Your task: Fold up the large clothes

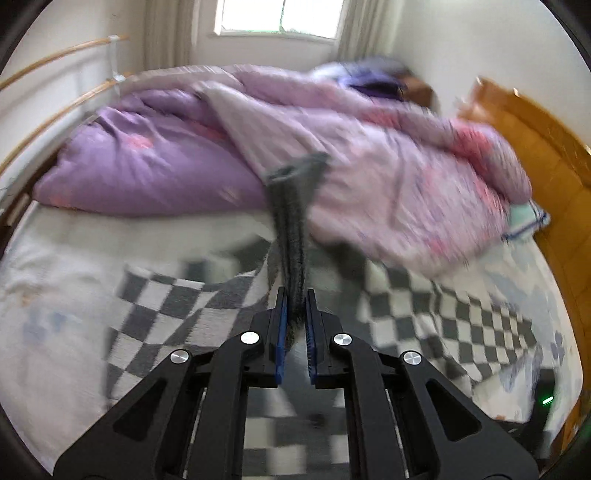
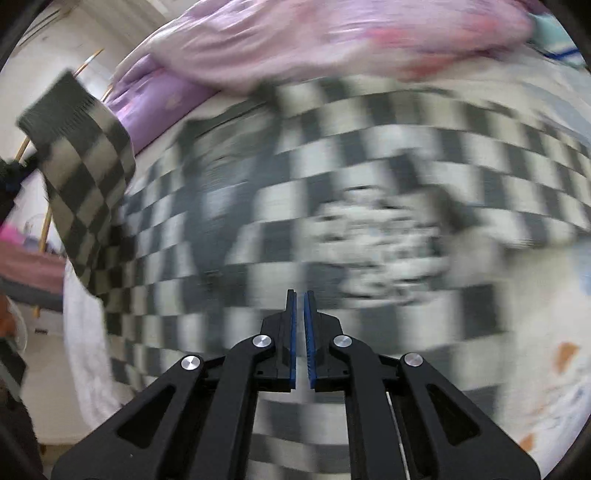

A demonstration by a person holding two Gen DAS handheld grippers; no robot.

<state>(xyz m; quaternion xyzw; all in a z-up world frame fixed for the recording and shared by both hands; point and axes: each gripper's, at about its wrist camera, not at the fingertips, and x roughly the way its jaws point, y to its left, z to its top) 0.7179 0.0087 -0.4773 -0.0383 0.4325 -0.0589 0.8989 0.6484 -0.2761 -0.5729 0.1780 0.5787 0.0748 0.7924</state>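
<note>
A black-and-white checkered sweater (image 1: 177, 295) lies spread on the bed. My left gripper (image 1: 295, 295) is shut on its dark ribbed cuff (image 1: 291, 229) and holds the sleeve lifted above the bed. In the right wrist view the raised sleeve (image 2: 85, 162) hangs at the left, and the sweater's body (image 2: 369, 166) fills the view, blurred. My right gripper (image 2: 300, 295) hovers over the sweater with its jaws nearly closed and nothing between them.
A purple duvet (image 1: 147, 162) and a pink quilt (image 1: 388, 166) are piled at the back of the bed. A wooden headboard (image 1: 546, 166) stands at the right. A white sheet (image 1: 55, 258) covers the mattress. A window (image 1: 280, 16) is behind.
</note>
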